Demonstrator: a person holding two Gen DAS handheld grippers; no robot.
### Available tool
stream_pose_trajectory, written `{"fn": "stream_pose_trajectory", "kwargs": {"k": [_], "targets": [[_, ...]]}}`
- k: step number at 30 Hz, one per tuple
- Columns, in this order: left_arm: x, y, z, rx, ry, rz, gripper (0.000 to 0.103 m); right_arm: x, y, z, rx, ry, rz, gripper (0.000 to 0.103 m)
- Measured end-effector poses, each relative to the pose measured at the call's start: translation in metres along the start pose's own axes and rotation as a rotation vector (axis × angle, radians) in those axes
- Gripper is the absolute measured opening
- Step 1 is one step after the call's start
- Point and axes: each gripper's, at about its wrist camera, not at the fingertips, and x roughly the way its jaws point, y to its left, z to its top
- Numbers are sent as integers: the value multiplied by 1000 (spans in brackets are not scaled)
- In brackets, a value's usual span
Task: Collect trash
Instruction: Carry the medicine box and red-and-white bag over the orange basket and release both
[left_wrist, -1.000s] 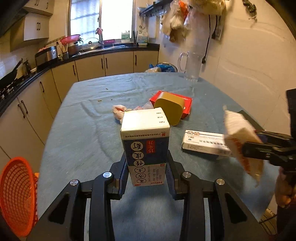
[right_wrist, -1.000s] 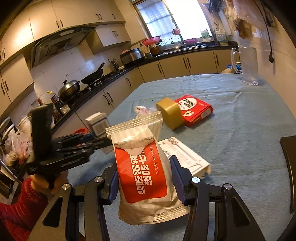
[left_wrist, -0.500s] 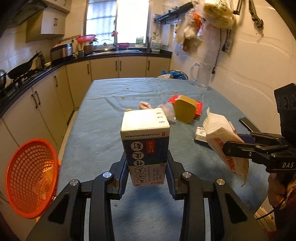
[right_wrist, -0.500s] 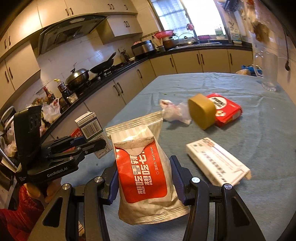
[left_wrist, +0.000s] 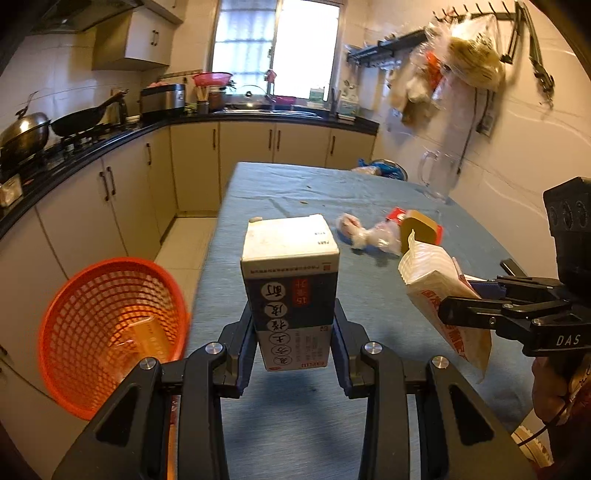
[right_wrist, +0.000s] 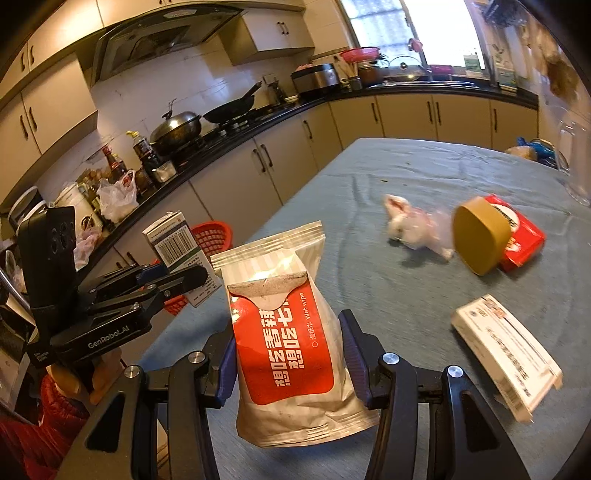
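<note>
My left gripper (left_wrist: 293, 339) is shut on a small upright carton (left_wrist: 291, 284), white on top and dark blue below; the same carton (right_wrist: 181, 254) shows at the left of the right wrist view. My right gripper (right_wrist: 288, 354) is shut on a red and white wet-wipe pack (right_wrist: 288, 332), which hangs over the blue table; that pack (left_wrist: 443, 299) appears at the right of the left wrist view. An orange mesh basket (left_wrist: 110, 332) stands off the table's left edge, below and left of the carton. Something pale lies inside it.
On the blue tablecloth (right_wrist: 369, 258) lie a crumpled plastic wrap (right_wrist: 413, 225), a tan lid (right_wrist: 476, 240) leaning on a red box (right_wrist: 521, 236), and a long white box (right_wrist: 509, 354). A glass jug (left_wrist: 439, 177) stands at the far right. Kitchen cabinets (left_wrist: 92, 206) run along the left.
Both grippers have carried their loads leftward across the table towards its left edge. The orange basket has come closer and further into the left wrist view.
</note>
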Motion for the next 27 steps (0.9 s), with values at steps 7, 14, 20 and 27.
{"fn": "stream_pose_trajectory", "kwargs": {"k": [7,14,20,27], "targets": [[-18,32,-1,-47,-29,42,35,22,22,13,-22,25,35,54],[-36,65,-3,-94,-58,86,35,44,41,23,-30,56,71,54],[-46,93,-7,-139,-71,124,35,60,64,35,-54,68,99,54],[-48,123,-14,-194,-67,164,35,82,88,46,-72,91,127,54]]}}
